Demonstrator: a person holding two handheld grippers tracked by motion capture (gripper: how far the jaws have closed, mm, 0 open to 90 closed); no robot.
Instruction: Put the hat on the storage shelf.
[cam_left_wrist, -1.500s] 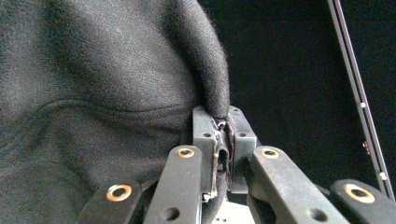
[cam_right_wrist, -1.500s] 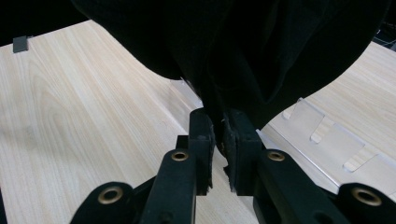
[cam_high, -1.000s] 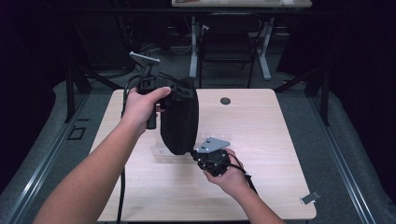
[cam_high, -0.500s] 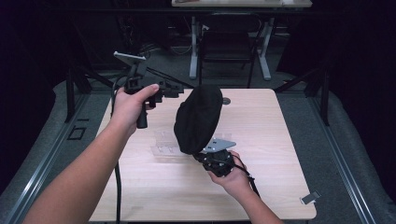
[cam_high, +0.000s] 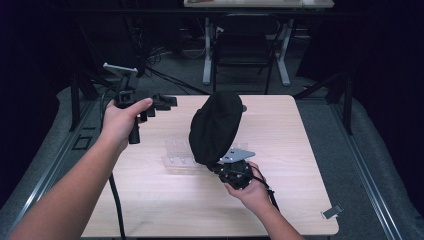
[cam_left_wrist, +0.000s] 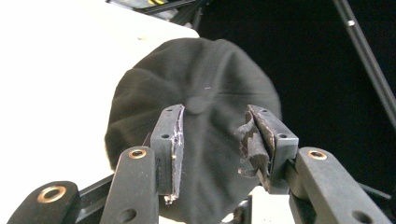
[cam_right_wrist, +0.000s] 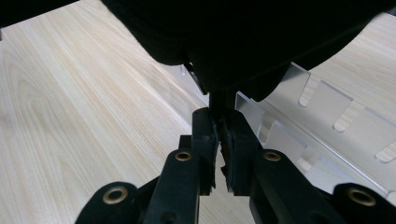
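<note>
A black cap (cam_high: 216, 127) stands up off the wooden table (cam_high: 295, 165), its crown tilted away and to the right. My right gripper (cam_high: 220, 165) is shut on the cap's lower edge; in the right gripper view the jaws (cam_right_wrist: 219, 116) pinch a fold of dark cloth (cam_right_wrist: 243, 37). My left gripper (cam_high: 167, 102) is held in the air to the left of the cap and apart from it. Its jaws have just been opening and stand open (cam_left_wrist: 215, 114) with nothing between them; the cap (cam_left_wrist: 196, 93) lies farther off behind them.
A clear acrylic stand (cam_high: 176, 152) with slots lies on the table just left of the right gripper, seen close by as a transparent plate (cam_right_wrist: 327, 116). A small grey piece (cam_high: 332, 211) sits at the table's front right corner. A chair (cam_high: 245, 45) stands behind the table.
My left gripper has let go of the cap's top, opened, and drawn away to the left. The cap has swung upright toward the right in my right gripper, which stayed in place.
</note>
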